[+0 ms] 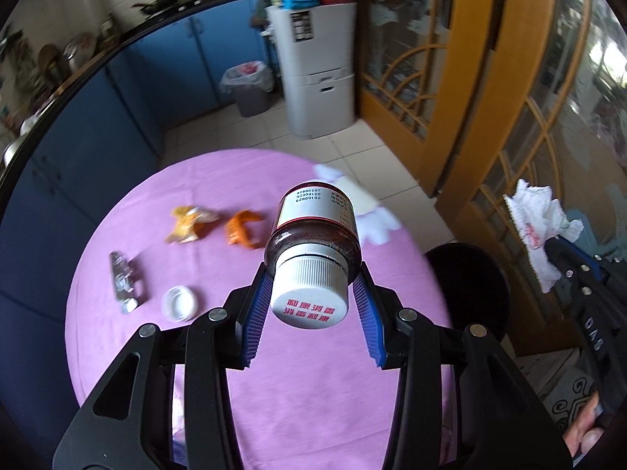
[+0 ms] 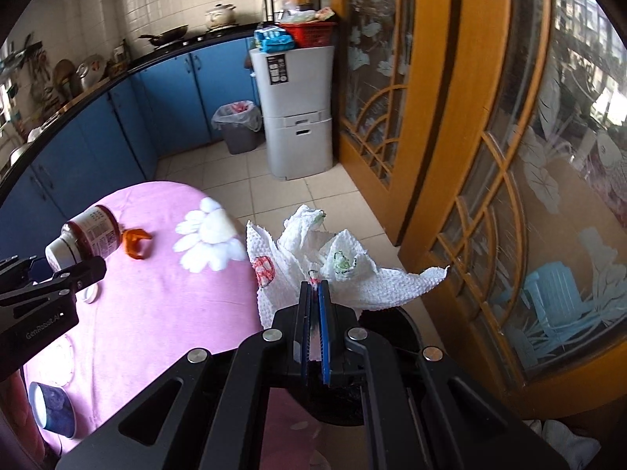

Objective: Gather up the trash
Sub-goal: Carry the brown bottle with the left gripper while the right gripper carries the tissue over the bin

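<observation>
The left gripper (image 1: 313, 274) squeezes a brown bottle (image 1: 313, 235) by its neck, above the pink table (image 1: 313, 391). The right gripper (image 2: 313, 290) is pinched tight on a crumpled paper towel (image 2: 313, 258), just past the table's edge. More trash lies behind: orange peel (image 1: 242, 229), a wrapper (image 1: 188, 223). Far back stands a trash bin (image 2: 237, 131).

I see a home kitchen: blue cabinets (image 2: 172, 90) under a dark counter (image 2: 98, 83), wok (image 2: 164, 35) on the far stove, tiled wall, lined bin (image 2: 237, 127).
</observation>
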Demonstrator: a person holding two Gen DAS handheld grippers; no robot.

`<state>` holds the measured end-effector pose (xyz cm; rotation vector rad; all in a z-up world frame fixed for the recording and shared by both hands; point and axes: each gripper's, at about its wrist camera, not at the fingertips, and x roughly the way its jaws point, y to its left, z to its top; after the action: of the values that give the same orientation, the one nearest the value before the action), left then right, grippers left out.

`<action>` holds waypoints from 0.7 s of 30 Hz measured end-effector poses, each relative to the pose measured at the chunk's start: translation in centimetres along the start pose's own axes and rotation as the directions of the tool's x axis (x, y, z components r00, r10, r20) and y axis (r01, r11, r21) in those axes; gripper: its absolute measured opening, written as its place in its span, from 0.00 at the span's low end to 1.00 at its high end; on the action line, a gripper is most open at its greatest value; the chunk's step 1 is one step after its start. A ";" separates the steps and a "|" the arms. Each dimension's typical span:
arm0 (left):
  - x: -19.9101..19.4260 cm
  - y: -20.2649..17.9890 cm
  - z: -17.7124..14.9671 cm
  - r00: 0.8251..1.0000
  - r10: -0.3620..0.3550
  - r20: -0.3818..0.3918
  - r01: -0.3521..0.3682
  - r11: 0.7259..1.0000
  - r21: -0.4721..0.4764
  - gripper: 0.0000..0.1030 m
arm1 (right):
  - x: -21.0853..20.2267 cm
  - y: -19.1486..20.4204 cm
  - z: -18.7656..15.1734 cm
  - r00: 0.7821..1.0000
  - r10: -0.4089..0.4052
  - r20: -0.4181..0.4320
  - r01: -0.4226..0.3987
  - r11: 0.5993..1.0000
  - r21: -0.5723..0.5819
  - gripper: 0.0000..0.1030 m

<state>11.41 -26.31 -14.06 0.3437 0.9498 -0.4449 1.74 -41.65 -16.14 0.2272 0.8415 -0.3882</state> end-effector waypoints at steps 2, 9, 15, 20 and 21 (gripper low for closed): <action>0.3 -1.6 0.5 1.000 -0.012 0.000 0.012 1.000 0.027 0.42 | 0.2 -0.7 -0.1 1.000 -0.006 -0.006 0.006 1.000 0.010 0.04; 1.8 -6.1 1.7 0.998 -0.057 -0.017 0.058 0.994 0.092 0.43 | 1.6 -3.2 -0.7 0.999 -0.034 -0.030 0.035 0.999 0.041 0.04; 3.3 -9.5 2.7 0.997 -0.069 -0.036 0.073 0.988 0.139 0.42 | 3.0 -5.1 -1.1 0.998 -0.034 -0.061 0.038 0.997 0.068 0.04; 4.7 -11.3 3.0 0.996 -0.071 -0.057 0.079 0.983 0.163 0.43 | 4.2 -6.3 -1.3 0.996 -0.031 -0.081 0.038 0.996 0.086 0.04; 5.1 -11.7 3.1 0.995 -0.071 -0.064 0.081 0.983 0.166 0.43 | 4.4 -6.5 -1.4 0.996 -0.031 -0.084 0.039 0.995 0.089 0.04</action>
<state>10.20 -38.87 -17.67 0.4765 0.9863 -0.5899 0.74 -48.12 -20.64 0.3146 0.9112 -0.4527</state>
